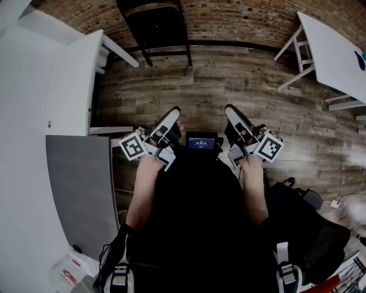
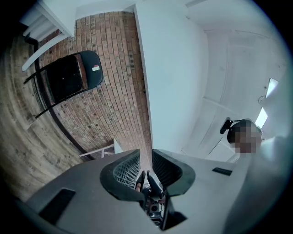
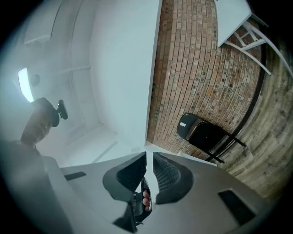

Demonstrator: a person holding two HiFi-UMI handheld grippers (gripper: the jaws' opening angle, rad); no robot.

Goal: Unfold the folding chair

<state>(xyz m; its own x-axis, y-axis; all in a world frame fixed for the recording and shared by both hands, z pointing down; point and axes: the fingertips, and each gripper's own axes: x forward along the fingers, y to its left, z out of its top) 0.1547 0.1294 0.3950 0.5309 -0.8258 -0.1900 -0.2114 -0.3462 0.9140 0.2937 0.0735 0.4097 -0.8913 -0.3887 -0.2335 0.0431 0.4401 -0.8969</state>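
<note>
While the folding chair (image 1: 159,26) leans folded on the far brick wall (image 1: 240,17), the empty left gripper (image 1: 170,114) is slightly apart and the right gripper (image 1: 233,111) is together. A one-sided pull could topple the chair.

Folding chair (image 1: 157,26): top of backrest was cut off by upper edge in head view; seat & back merged into one dark mass there.
Chair label (image 2: 95,68): pale sticker on backrest; print was too small to read in either gripper view.
Right table (image 1: 334,48): far end ran off rt edge; legs only partly in frame.
Blue item (image 1: 361,59): sat on right table, mostly out of frame; couldn't ID.
Small screen (image 1: 201,141): lit, but text was too small to read.
Floor (image 1: 229,86): near part was hidden under person's torso (image 1: 200,217).
Red/white pack (image 1: 71,274): bottom-left corner, blurry; couldn't ID.
</note>
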